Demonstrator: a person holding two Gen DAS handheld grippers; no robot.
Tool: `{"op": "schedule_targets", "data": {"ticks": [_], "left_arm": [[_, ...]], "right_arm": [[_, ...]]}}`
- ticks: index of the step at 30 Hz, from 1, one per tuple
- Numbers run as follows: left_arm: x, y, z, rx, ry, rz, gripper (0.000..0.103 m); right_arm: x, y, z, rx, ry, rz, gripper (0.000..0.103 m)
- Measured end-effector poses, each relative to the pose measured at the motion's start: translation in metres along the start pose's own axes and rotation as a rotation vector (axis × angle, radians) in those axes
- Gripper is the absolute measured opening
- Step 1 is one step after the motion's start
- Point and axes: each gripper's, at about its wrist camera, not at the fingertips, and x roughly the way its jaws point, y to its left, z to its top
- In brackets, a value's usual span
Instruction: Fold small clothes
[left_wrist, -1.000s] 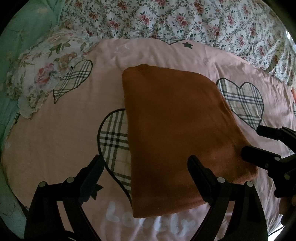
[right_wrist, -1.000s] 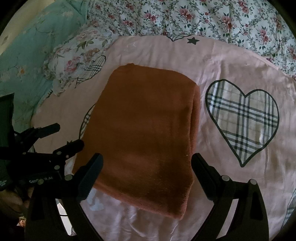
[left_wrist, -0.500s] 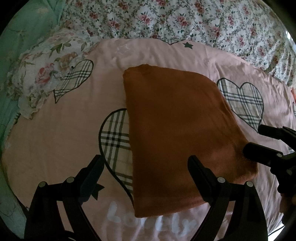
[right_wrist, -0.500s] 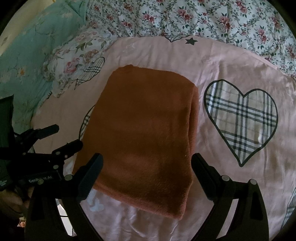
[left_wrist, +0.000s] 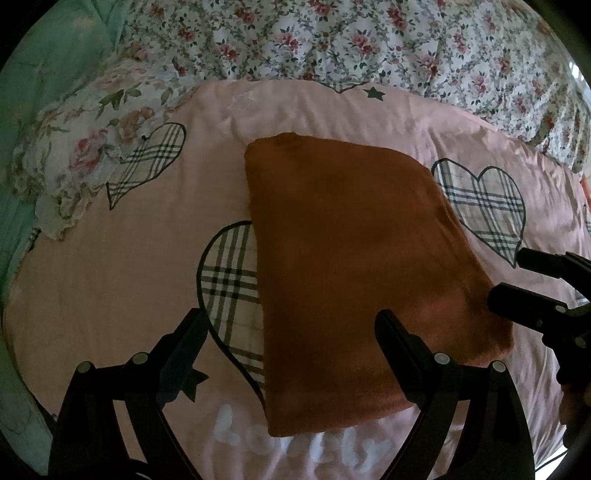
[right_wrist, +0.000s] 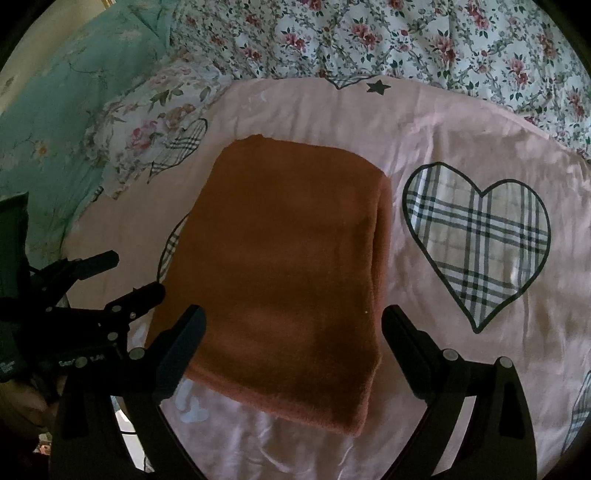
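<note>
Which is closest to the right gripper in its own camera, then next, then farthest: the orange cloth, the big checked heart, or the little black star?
1. Orange folded cloth, right between the right gripper fingers.
2. Big checked heart, off to the right.
3. Little black star, far at the pink sheet's top edge.

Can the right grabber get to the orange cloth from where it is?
Probably yes: the right gripper hangs open just above the folded orange cloth, and nothing lies between them.
</note>
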Motion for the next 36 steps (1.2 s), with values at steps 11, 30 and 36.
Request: {"op": "schedule_targets", "data": {"ticks": [11,30,36], "left_arm": [[-0.002,0.001,0.001,-0.001,-0.01,0.003,0.092],[0.006,-0.002,0.008,-0.016,0.001,-0.03,0.093],[0.012,-0.004,0.012,-0.007,0.012,-0.014,0.093]], "right_arm": [[-0.001,0.002,0.002,-0.01,-0.005,0.001,0.096],[-0.002,-0.011,0.003,0.048,-0.02,-0.004,0.096],[-0.001,-0.015,0.005,0.058,-0.019,0.003,0.096]]}}
